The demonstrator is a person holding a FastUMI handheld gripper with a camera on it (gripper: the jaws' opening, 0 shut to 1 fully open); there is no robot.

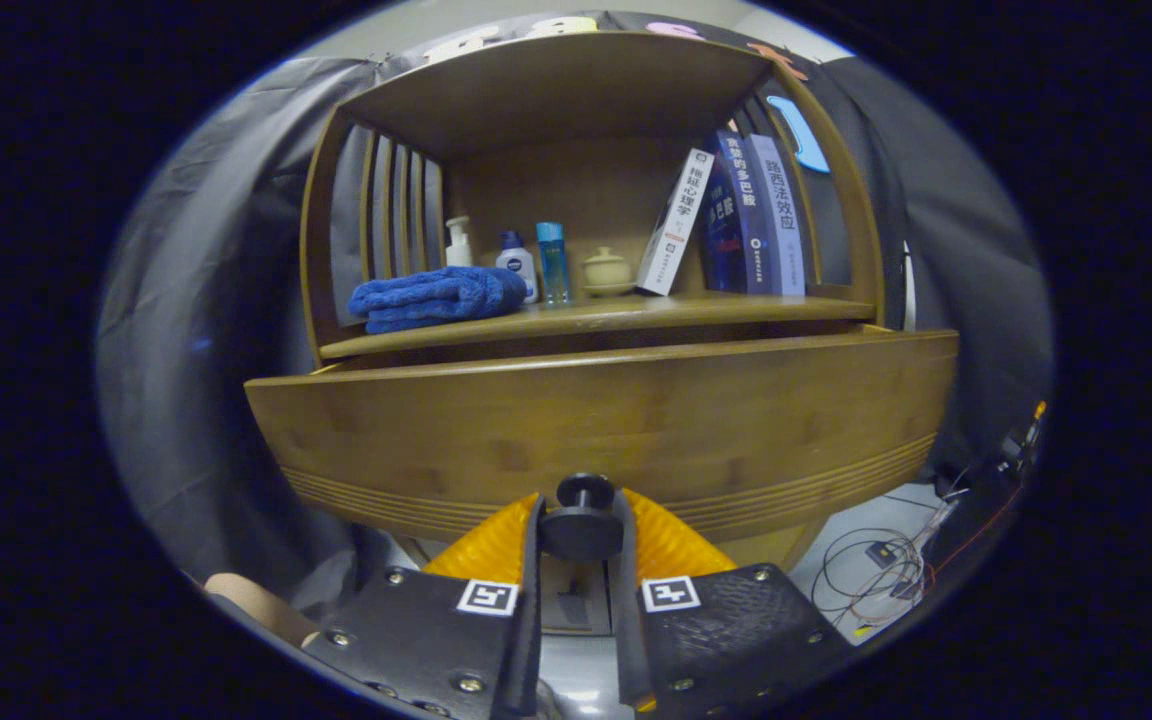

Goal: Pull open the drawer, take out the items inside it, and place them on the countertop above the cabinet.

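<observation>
- Both fingers of the tongs are clamped on the round dark knob of the drawer.
- Drawer front stands forward of the wooden cabinet; what lies inside it can't be seen.
- Above it, the countertop carries a folded blue towel, a pump bottle, two small bottles, a little lidded pot and leaning books.
- Cables trail on the floor beside the cabinet.
</observation>
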